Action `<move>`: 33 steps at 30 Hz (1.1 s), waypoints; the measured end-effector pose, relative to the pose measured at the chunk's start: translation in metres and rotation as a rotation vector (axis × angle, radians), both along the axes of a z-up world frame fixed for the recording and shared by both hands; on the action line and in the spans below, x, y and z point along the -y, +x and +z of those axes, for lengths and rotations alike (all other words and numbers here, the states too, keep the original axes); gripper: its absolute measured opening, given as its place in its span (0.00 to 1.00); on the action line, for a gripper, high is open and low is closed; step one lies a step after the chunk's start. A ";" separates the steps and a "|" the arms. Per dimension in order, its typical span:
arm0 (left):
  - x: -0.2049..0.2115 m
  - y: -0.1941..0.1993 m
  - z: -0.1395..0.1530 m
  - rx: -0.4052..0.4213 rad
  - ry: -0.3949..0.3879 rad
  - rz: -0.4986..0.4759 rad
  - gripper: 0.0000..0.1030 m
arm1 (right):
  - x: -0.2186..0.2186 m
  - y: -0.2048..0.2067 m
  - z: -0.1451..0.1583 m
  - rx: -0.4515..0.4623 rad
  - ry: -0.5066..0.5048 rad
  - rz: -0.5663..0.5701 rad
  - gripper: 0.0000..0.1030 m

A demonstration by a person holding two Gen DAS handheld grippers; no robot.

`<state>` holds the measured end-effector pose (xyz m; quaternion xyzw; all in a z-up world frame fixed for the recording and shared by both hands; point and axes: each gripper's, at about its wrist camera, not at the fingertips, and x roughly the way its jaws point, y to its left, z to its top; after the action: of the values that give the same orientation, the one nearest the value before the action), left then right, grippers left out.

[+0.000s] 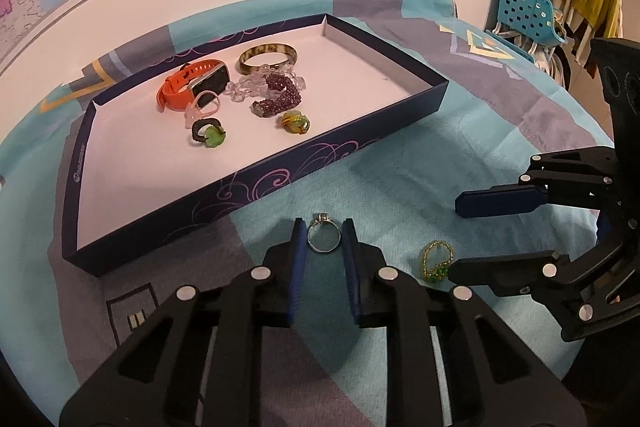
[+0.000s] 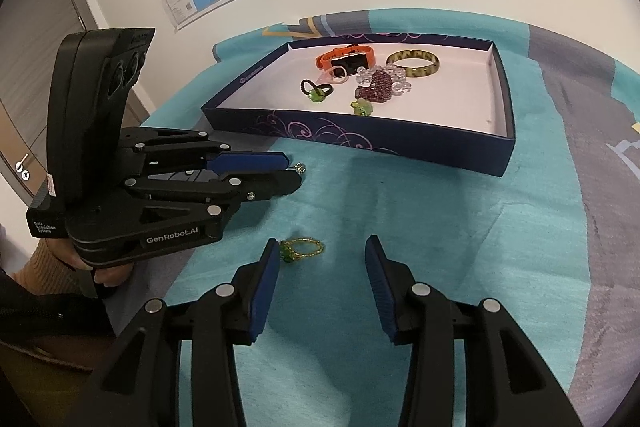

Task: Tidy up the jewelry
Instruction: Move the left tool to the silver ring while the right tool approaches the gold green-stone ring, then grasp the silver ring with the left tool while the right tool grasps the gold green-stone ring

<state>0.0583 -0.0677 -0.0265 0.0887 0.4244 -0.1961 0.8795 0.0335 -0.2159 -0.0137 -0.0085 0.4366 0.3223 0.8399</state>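
A silver ring (image 1: 324, 237) lies on the teal cloth just in front of the dark blue box (image 1: 320, 155). My left gripper (image 1: 323, 227) is shut on it, a blue pad against each side of the band. In the right wrist view only the ring's stone (image 2: 300, 169) pokes out past the left gripper (image 2: 294, 173). A gold bead ring with green stones (image 2: 302, 249) lies beside the left fingertip of my right gripper (image 2: 323, 243), which is open and holds nothing. The same bead ring (image 1: 436, 261) shows by the right gripper (image 1: 454, 237).
The white-lined box (image 2: 360, 135) holds an orange watch (image 1: 192, 87), a mottled bangle (image 1: 268, 59), clear and purple bead bracelets (image 1: 276, 99) and small green-stone rings (image 1: 206, 133). A hand (image 2: 104, 267) grips the left tool. A blue chair (image 1: 524, 11) stands past the table's right edge.
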 end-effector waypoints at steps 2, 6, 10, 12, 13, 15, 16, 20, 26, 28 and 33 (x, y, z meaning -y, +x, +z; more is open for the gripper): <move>-0.001 -0.002 0.000 0.003 -0.002 0.006 0.18 | -0.001 0.000 0.000 0.003 -0.004 0.002 0.41; -0.006 -0.005 0.002 0.000 -0.023 0.027 0.18 | -0.005 -0.002 0.000 0.009 -0.013 0.011 0.41; -0.015 -0.009 0.003 -0.004 -0.045 0.051 0.18 | -0.011 -0.004 0.000 0.018 -0.025 0.023 0.41; -0.019 -0.012 0.003 -0.003 -0.056 0.060 0.18 | -0.015 -0.006 -0.001 0.025 -0.036 0.030 0.41; -0.021 -0.013 0.004 0.000 -0.060 0.068 0.18 | -0.017 -0.006 -0.001 0.029 -0.044 0.031 0.41; -0.023 -0.015 0.005 0.000 -0.068 0.072 0.18 | -0.021 -0.008 -0.001 0.037 -0.057 0.039 0.41; -0.024 -0.016 0.005 0.000 -0.071 0.075 0.18 | -0.022 -0.008 -0.001 0.040 -0.065 0.037 0.40; -0.026 -0.019 0.006 0.004 -0.078 0.079 0.18 | -0.025 -0.009 0.000 0.053 -0.094 0.023 0.30; -0.027 -0.021 0.005 0.005 -0.089 0.084 0.18 | -0.022 -0.007 0.000 0.052 -0.097 0.010 0.20; -0.028 -0.021 0.006 0.005 -0.092 0.085 0.18 | -0.021 -0.006 0.000 0.049 -0.093 0.005 0.18; -0.029 -0.023 0.007 0.010 -0.094 0.090 0.18 | -0.017 -0.004 0.001 0.040 -0.074 0.000 0.16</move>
<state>0.0353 -0.0383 -0.0199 0.0290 0.4137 -0.1759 0.8928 0.0293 -0.1985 -0.0125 -0.0461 0.4315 0.3054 0.8476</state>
